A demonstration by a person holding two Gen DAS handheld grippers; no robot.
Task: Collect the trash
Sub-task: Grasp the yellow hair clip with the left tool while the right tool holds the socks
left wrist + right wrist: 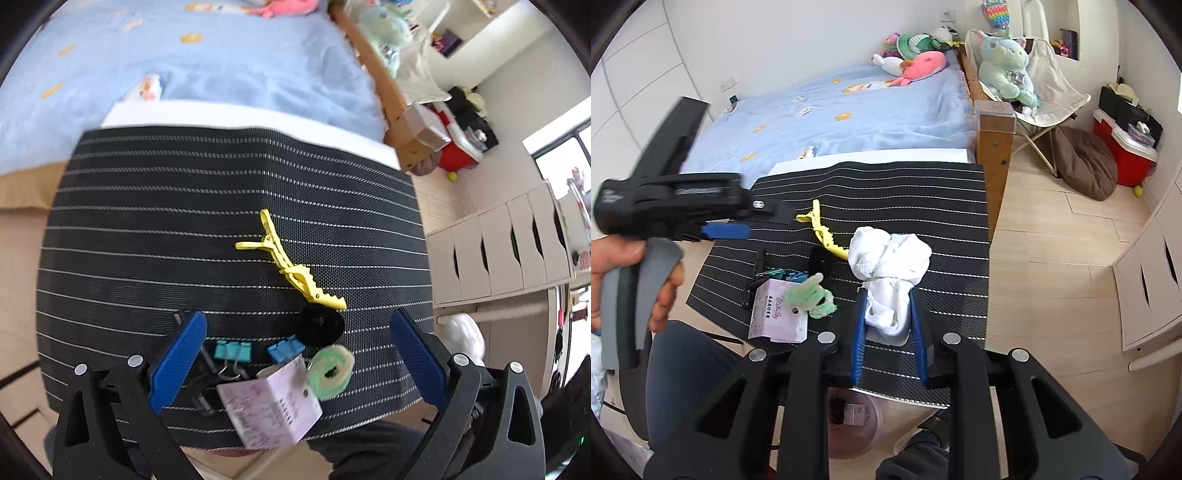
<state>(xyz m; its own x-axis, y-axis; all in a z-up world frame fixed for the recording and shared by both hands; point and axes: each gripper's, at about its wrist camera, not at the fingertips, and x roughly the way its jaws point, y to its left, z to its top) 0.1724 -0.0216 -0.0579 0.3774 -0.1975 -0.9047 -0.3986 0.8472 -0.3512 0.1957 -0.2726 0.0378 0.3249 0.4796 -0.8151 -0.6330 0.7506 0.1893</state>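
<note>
My right gripper (888, 295) is shut on a crumpled white tissue wad (890, 254), held above the black striped mat (923, 192). My left gripper (297, 328) is open above the mat (147, 240), with nothing between its blue pads. Just in front of it lie a pale purple paper card (269, 406), a green fuzzy loop (332, 371), a black round cap (320, 326), blue binder clips (233, 350) and a yellow hair clip (291, 262). In the right wrist view the left gripper (731, 230) hovers over the mat's left side, held by a hand (613, 258).
A pink translucent bin (855, 424) stands on the floor below the mat's near edge. A bed with a blue cover (849, 118) lies behind the mat, with a wooden bedpost (993, 147) at its corner. White drawers (1152, 280) line the right side.
</note>
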